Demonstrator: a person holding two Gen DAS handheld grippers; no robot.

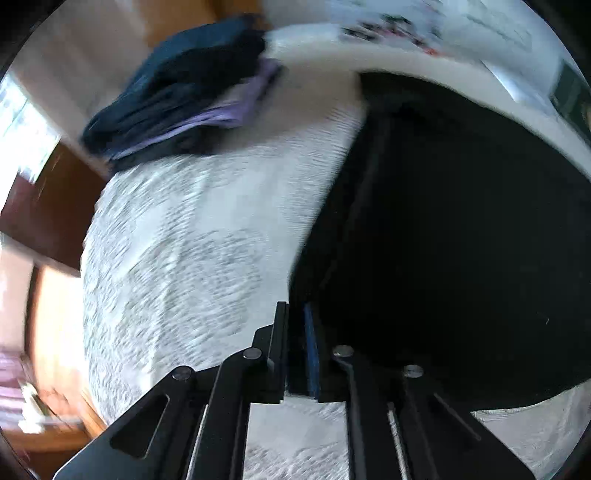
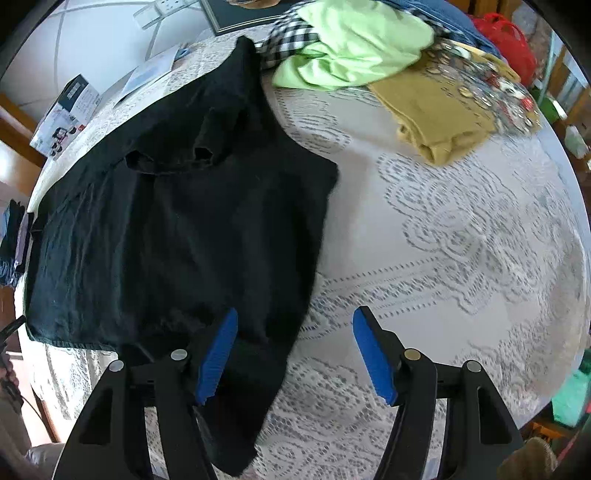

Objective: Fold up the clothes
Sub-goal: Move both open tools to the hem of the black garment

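Grasp step: black cotton T-shirt (image 2: 177, 221) lies flat on the white lace tablecloth (image 2: 461, 240), left gripper (image 1: 297, 354) clamped on its edge, right gripper (image 2: 295, 354) gaping over the sleeve, needing to close before folding.

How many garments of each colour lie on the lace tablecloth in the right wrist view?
Black T-shirt: 1
Light green garment: 1
Mustard folded garment: 1
Black-and-white checked garment: 1
Blue denim garment: 1
Total: 5
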